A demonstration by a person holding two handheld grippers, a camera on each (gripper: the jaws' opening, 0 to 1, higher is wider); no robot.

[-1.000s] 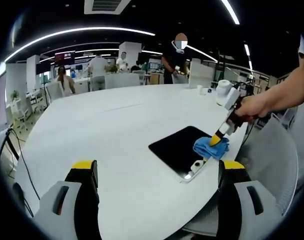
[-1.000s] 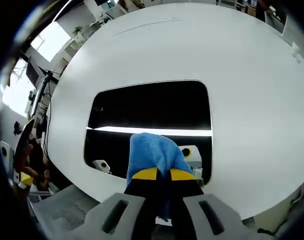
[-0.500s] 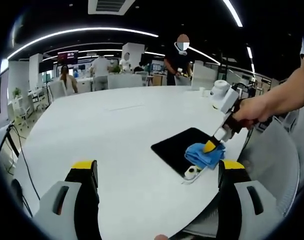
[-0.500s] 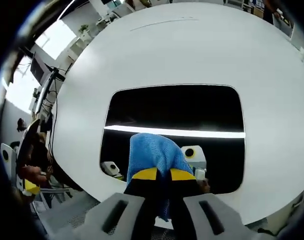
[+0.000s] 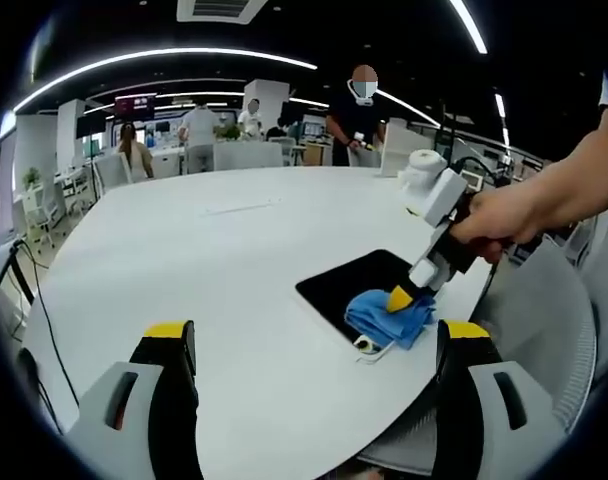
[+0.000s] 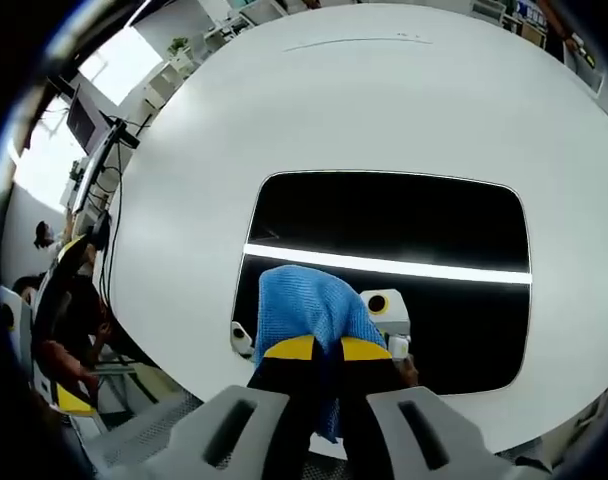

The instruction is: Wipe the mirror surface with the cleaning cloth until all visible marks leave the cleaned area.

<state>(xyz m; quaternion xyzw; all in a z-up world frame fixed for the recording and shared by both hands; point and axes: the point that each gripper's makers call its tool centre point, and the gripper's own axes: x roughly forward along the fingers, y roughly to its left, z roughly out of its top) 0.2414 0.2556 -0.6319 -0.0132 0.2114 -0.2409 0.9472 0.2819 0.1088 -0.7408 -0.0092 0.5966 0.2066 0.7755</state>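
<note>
1. We see the right gripper with jaws clenched on the blue cloth, pressing it on the mirror near the white table's edge.
2. The left gripper hovers apart, jaws released.

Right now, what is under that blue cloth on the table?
The blue cloth, pinched in the right tongs, lies on the dark mirror, near its edge. Bare glass around it reflects a ceiling light. Any marks beneath the cloth are covered.
</note>
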